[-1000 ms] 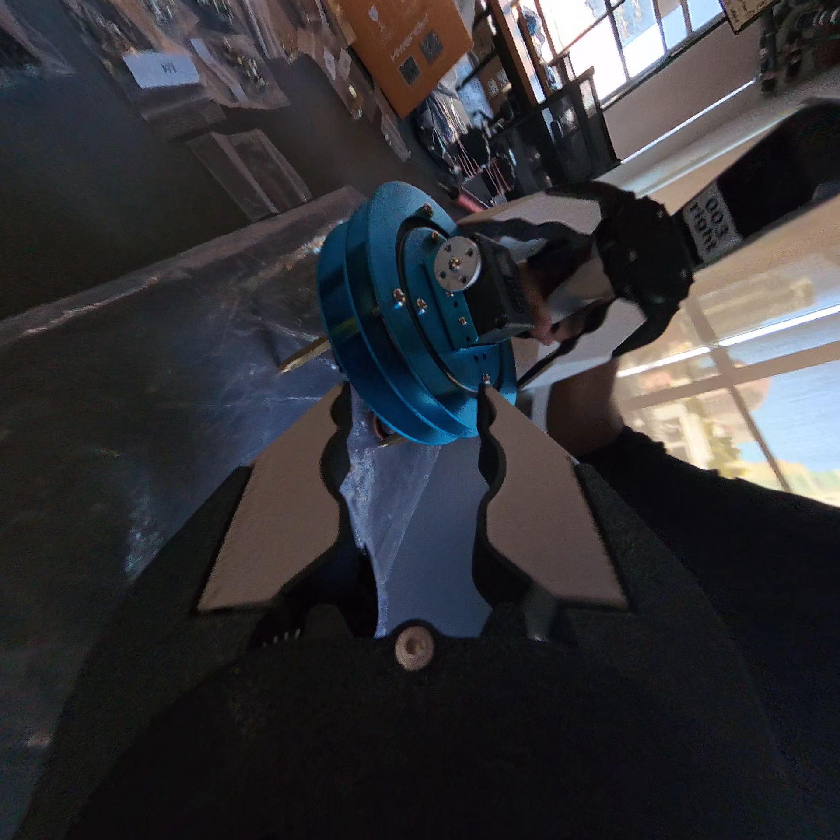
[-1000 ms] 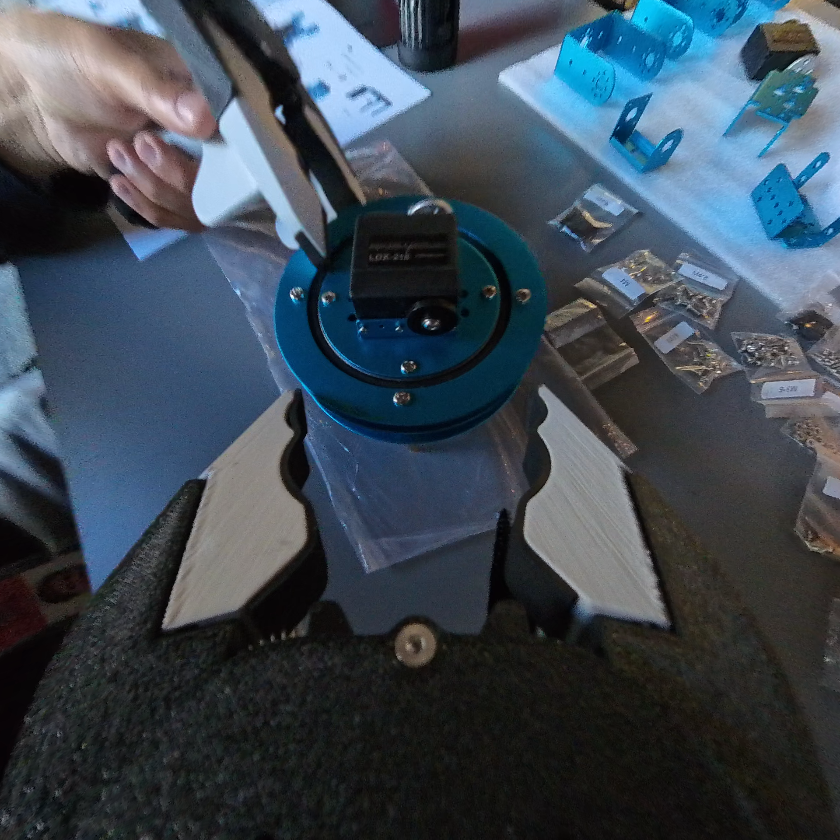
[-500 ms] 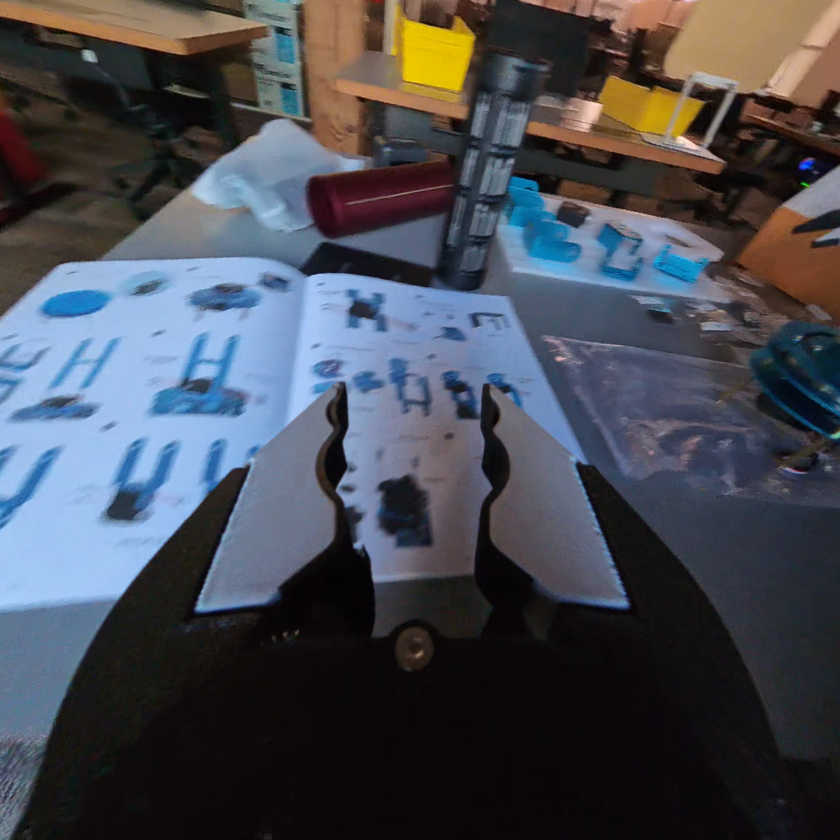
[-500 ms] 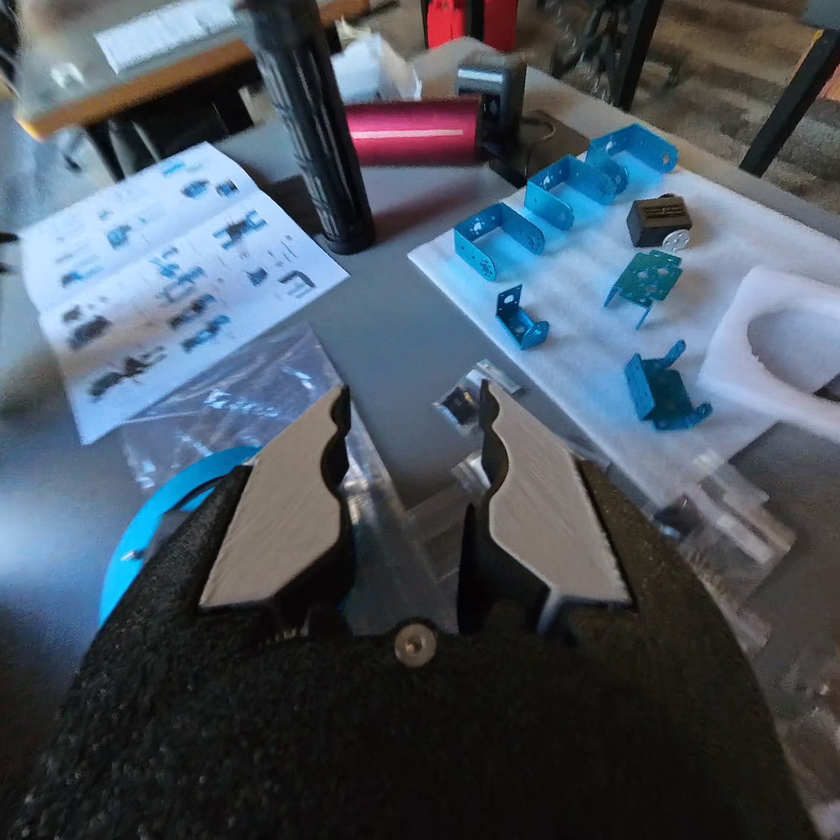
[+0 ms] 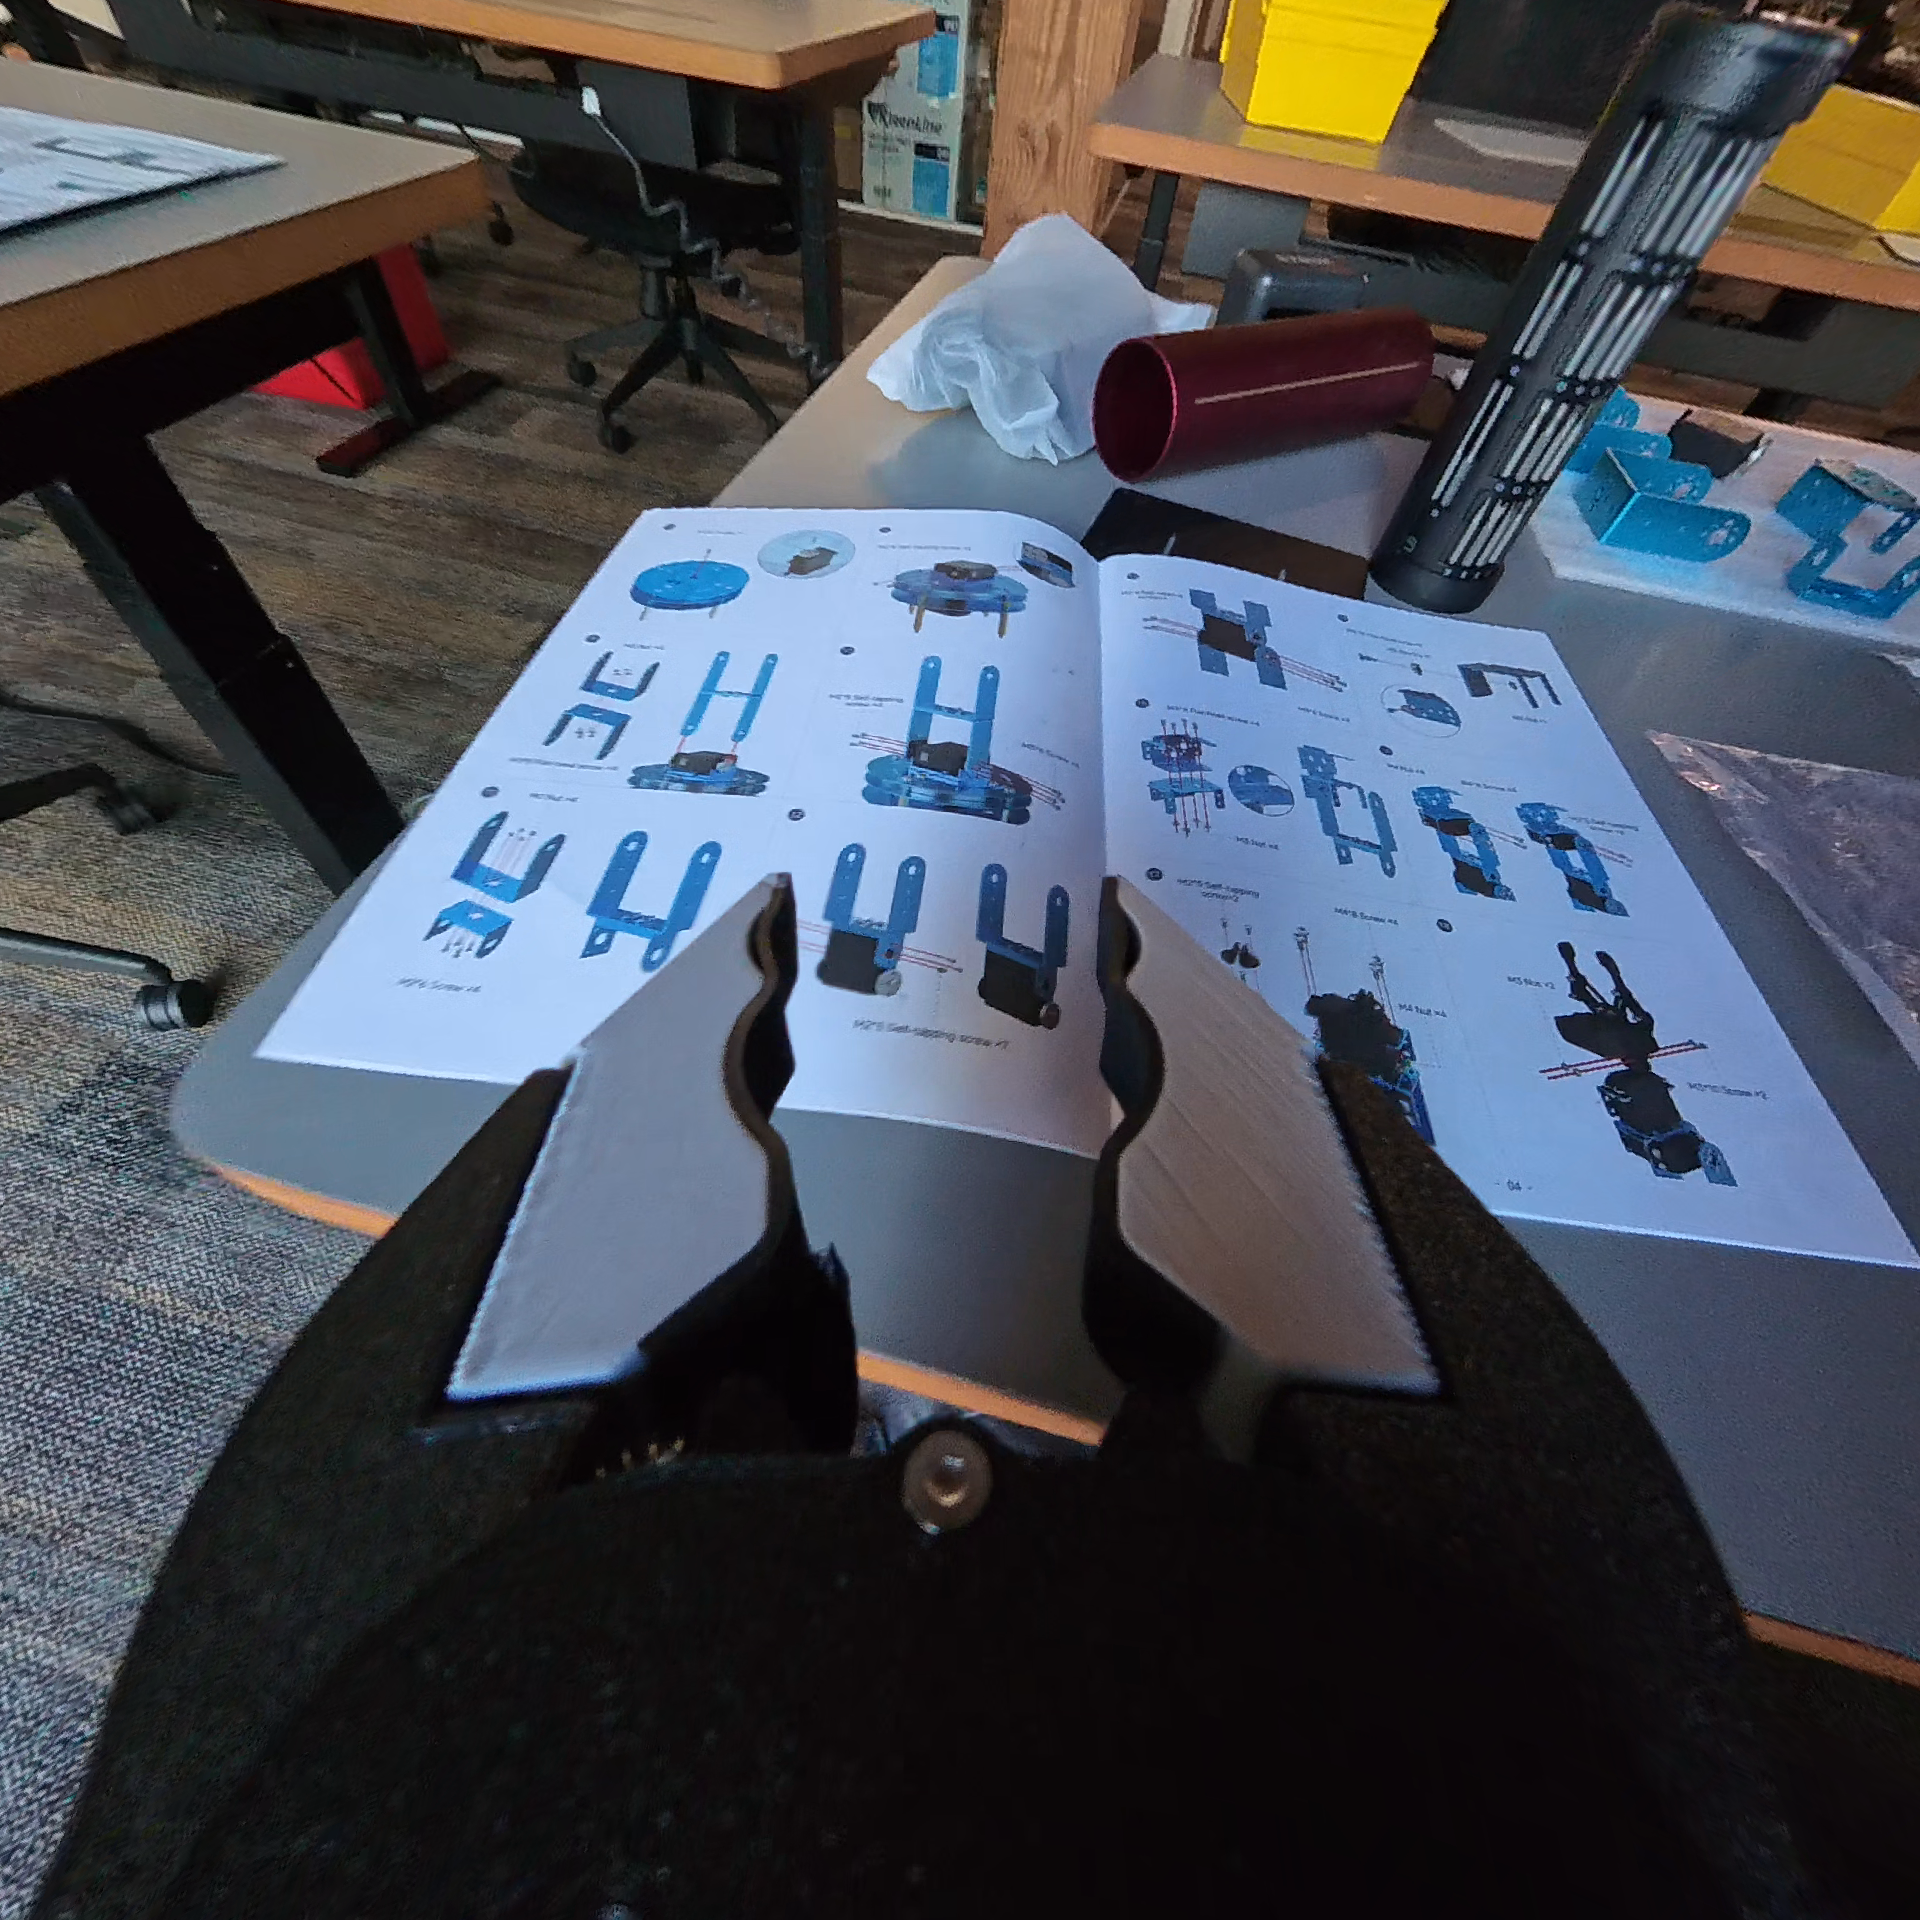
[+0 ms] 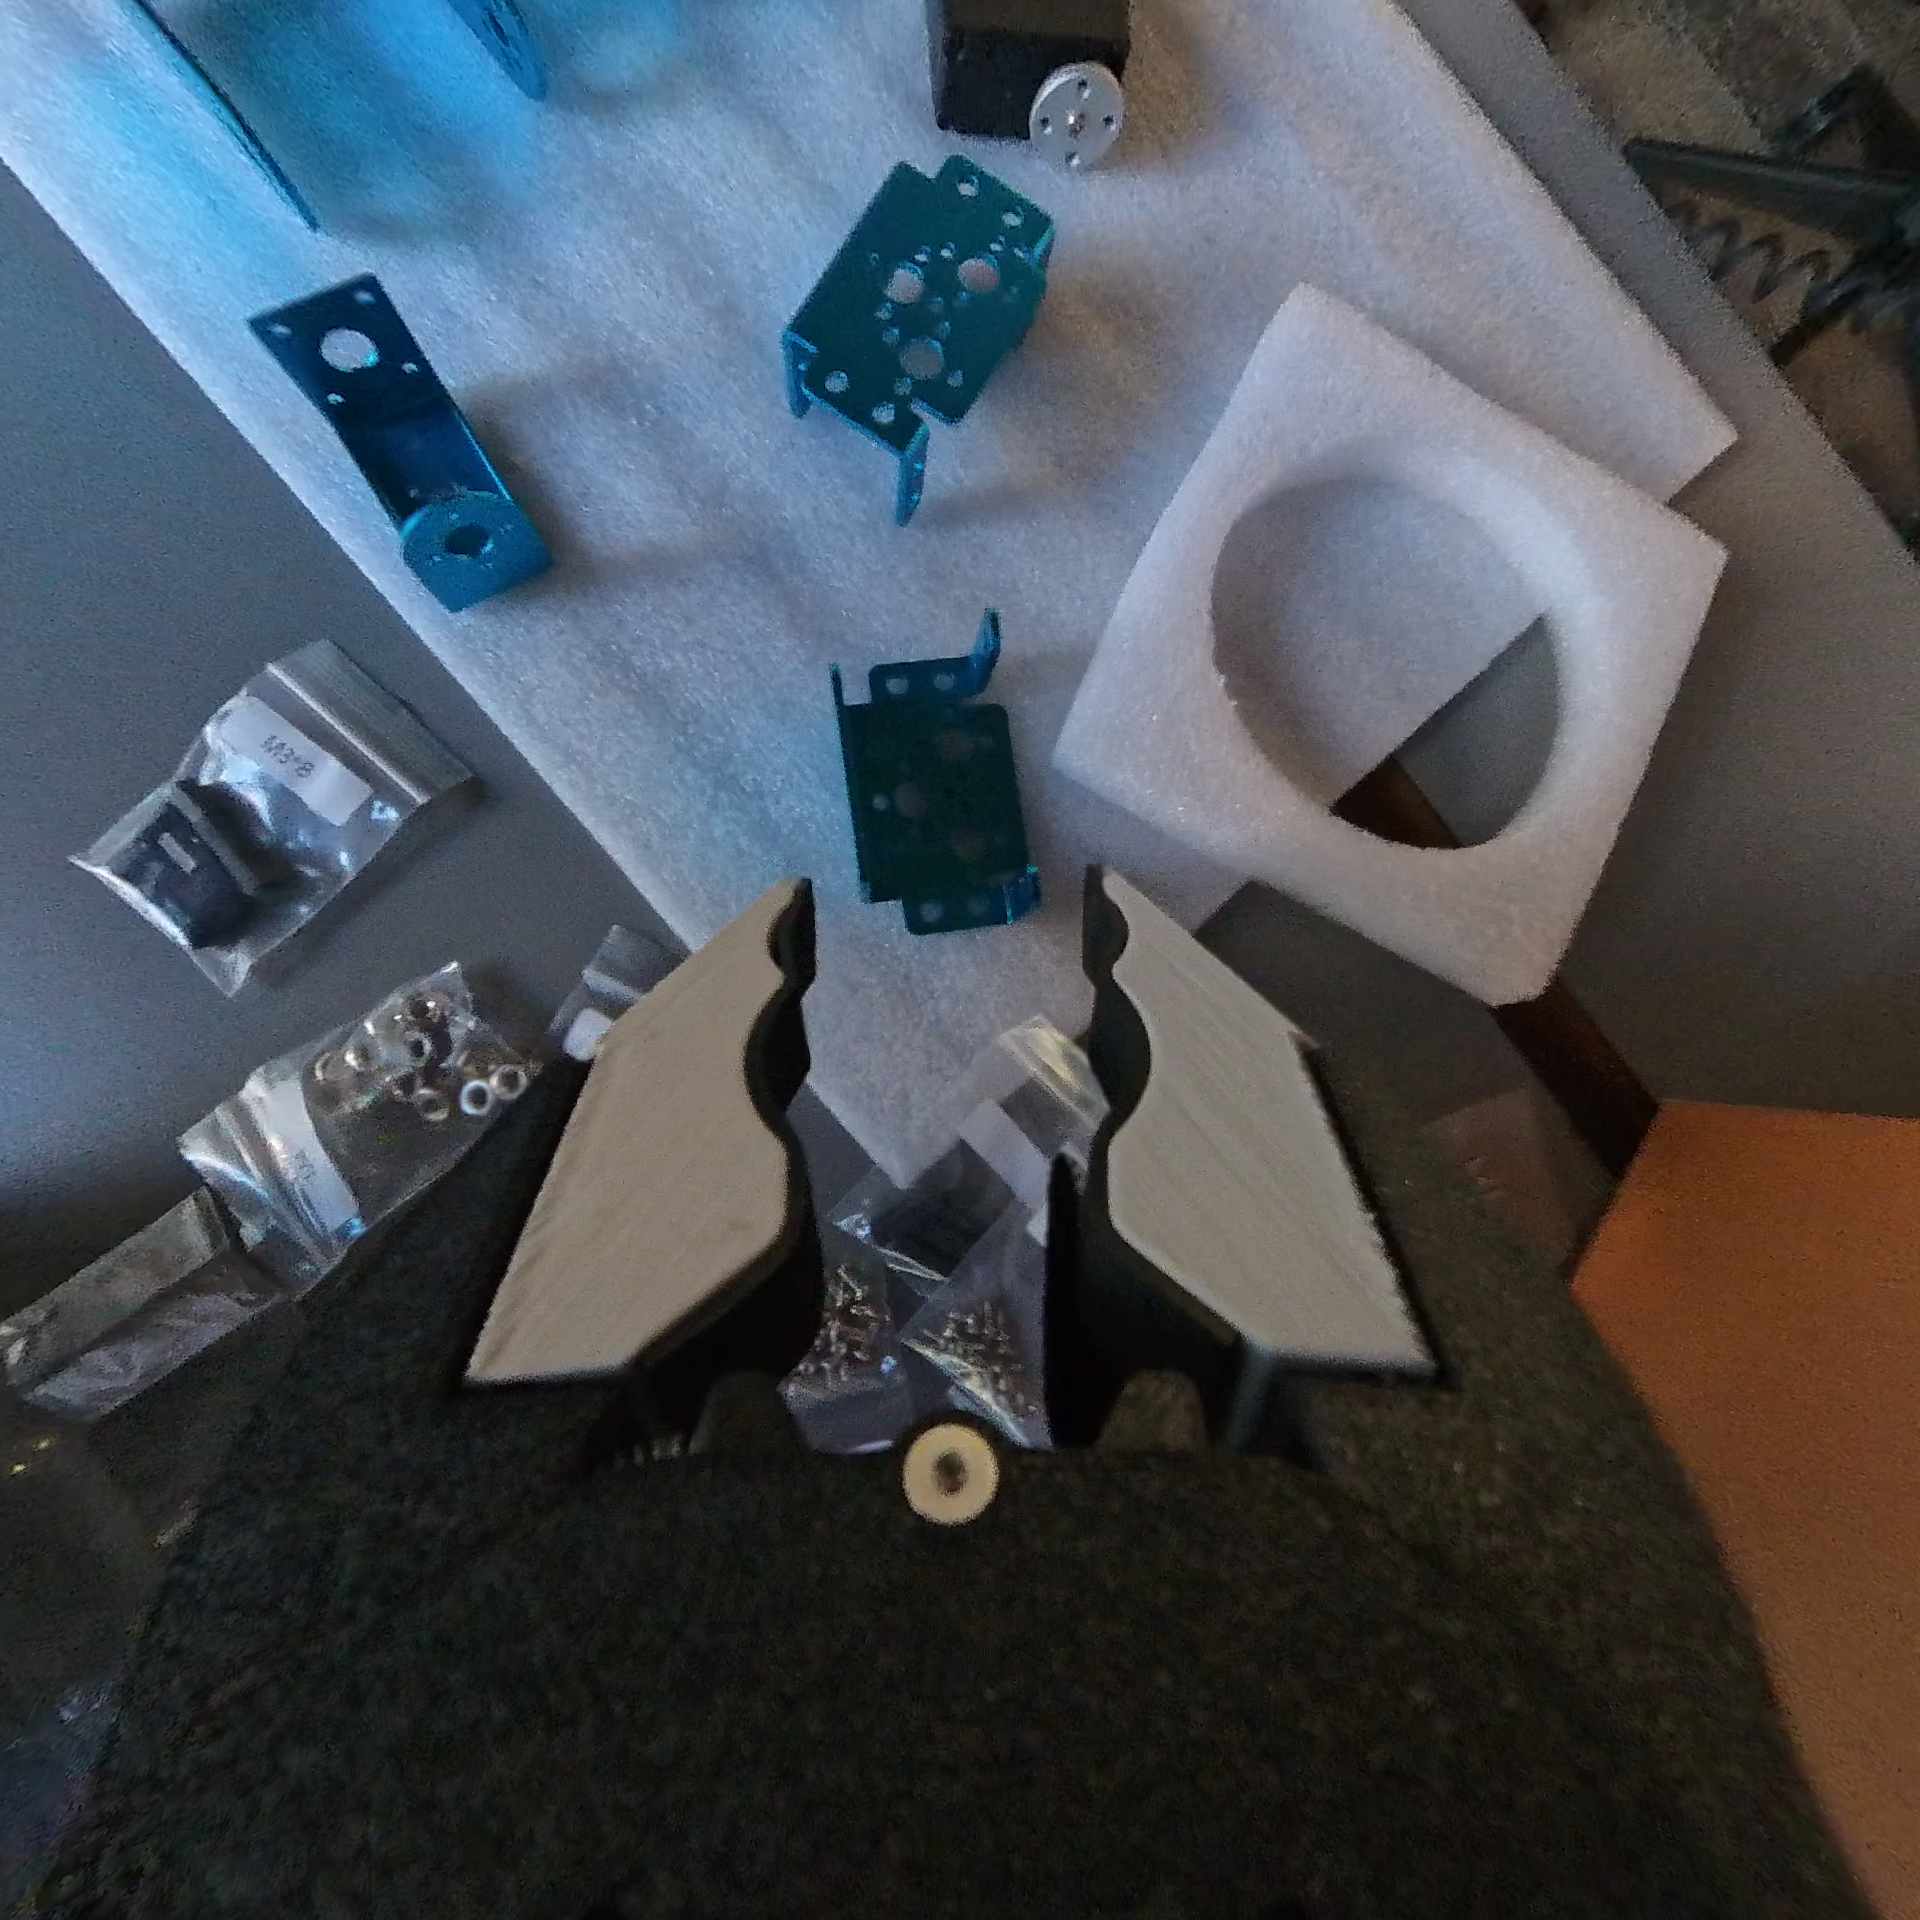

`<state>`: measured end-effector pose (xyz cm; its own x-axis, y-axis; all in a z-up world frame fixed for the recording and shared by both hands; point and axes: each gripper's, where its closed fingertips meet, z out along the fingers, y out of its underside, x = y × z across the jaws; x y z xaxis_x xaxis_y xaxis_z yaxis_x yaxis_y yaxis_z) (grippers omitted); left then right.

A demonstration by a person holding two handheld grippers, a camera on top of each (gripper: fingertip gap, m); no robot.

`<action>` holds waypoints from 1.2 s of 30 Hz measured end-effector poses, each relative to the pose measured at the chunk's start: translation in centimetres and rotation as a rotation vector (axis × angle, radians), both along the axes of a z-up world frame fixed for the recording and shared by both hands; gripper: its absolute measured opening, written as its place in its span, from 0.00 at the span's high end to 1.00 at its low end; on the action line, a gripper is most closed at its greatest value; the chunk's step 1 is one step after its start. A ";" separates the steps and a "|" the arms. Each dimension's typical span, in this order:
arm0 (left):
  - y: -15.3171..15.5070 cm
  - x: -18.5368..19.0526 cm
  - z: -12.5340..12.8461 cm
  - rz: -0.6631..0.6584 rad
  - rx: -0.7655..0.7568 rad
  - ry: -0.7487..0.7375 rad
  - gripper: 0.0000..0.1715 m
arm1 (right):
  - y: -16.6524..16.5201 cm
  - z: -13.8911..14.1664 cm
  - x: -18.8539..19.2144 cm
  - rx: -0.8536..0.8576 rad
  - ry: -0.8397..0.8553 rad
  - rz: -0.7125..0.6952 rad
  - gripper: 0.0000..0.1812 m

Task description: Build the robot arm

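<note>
My left gripper (image 5: 945, 904) is open and empty, held above the near edge of a grey table (image 5: 935, 1226), over an open instruction booklet (image 5: 1039, 831) with blue part drawings. My right gripper (image 6: 948, 894) is open and empty, pointing down over a white foam sheet (image 6: 665, 644). A small blue metal bracket (image 6: 930, 784) lies on the foam just beyond its fingertips. Other blue brackets lie farther off: a perforated one (image 6: 914, 322) and an L-shaped one (image 6: 416, 447). Clear bags of screws (image 6: 914, 1340) lie under the right gripper.
A dark red tube (image 5: 1257, 390), a black slotted cylinder (image 5: 1558, 343) and crumpled white wrap (image 5: 1029, 332) stand beyond the booklet. Blue brackets (image 5: 1652, 509) lie at the right. A foam block with a round hole (image 6: 1382, 644), a black servo (image 6: 1023, 73) and hardware bags (image 6: 270, 810) surround the right gripper. The grippers' ends are close to 65 cm from one another. The black slotted cylinder (image 5: 1558, 343) is about 30 cm from my left fingertips.
Both grippers have left the blue round base. The left swung over to the booklet and steadied. The right moved right and tipped down over the foam sheet with the brackets.
</note>
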<state>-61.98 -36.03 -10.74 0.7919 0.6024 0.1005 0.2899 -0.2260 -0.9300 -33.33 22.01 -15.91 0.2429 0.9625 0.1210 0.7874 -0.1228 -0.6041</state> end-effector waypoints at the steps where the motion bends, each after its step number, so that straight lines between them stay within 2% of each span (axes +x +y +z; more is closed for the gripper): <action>1: 0.5 0.0 -0.1 -0.010 -0.003 -0.007 0.66 | -0.4 0.0 0.0 -0.018 0.026 0.007 0.72; 4: 1.8 0.5 0.0 -0.047 0.000 -0.011 0.66 | -0.9 0.4 -0.6 -0.043 0.107 0.025 0.78; 7: 2.8 0.9 0.6 -0.057 0.004 0.007 0.67 | -1.1 0.4 -1.2 -0.032 0.110 0.039 0.85; 10: 3.8 1.4 1.1 -0.075 0.014 0.011 0.67 | -0.8 -0.5 -1.1 0.020 0.049 0.044 0.82; 14: 4.4 1.9 1.6 -0.080 0.012 0.027 0.67 | -1.3 -0.4 -0.8 -0.044 0.056 0.041 0.79; 23: 2.1 2.0 0.1 -0.033 -0.042 -0.021 0.67 | -1.4 2.7 -1.7 -0.054 0.195 0.024 0.81; 36: -1.0 1.0 -0.5 0.016 -0.060 -0.016 0.67 | -2.5 2.8 -3.1 -0.044 0.196 0.046 0.82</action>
